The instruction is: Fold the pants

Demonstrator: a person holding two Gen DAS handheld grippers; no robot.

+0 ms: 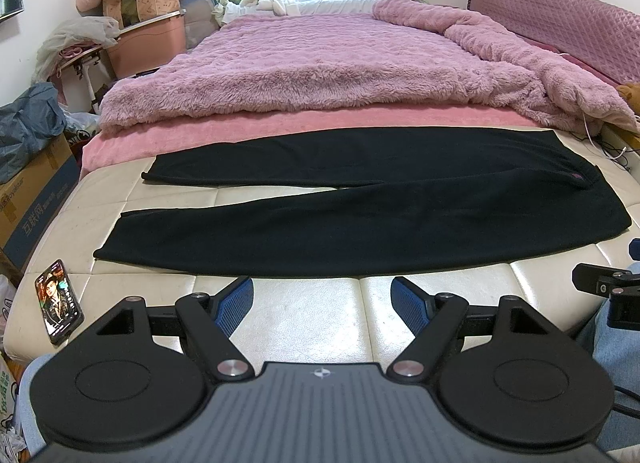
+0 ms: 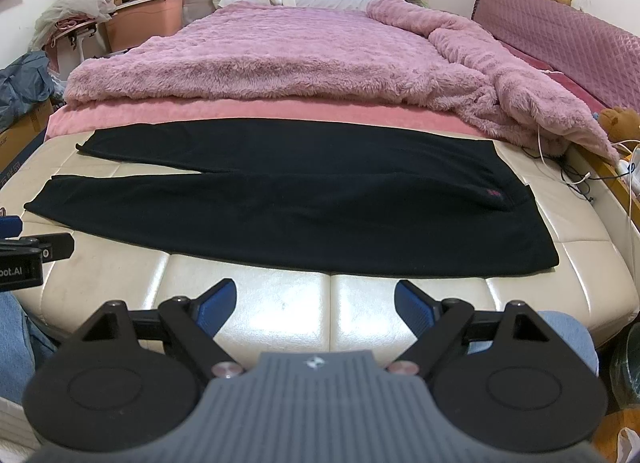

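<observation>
Pants: black pants (image 1: pixel 360 219) lie flat and unfolded across the cream padded bench (image 1: pixel 304 315) at the foot of the bed; waist to my right, both legs running to my left, a narrow wedge of bench showing between the legs.
Near leg: its long edge sits just ahead of my fingertips, not touched.
Label: small pinkish mark at the waistband (image 2: pixel 495 194); too blurred to read.
Left hand-held gripper: mine (image 1: pixel 322 299), fingers spread wide, blue pads (image 1: pixel 236 303) bare, nothing between them; it hovers over bare bench just short of the pants.
Right hand-held gripper: mine (image 2: pixel 316 303), fingers likewise apart and holding nothing, above the bench near the waist half of the pants.
Phone: a phone (image 1: pixel 59 301) with a lit screen lies on the bench's left corner, well apart from the pants.
Behind pants: fluffy pink blanket (image 1: pixel 320 67) heaped on the bed, its near fold close beside the far leg.
</observation>
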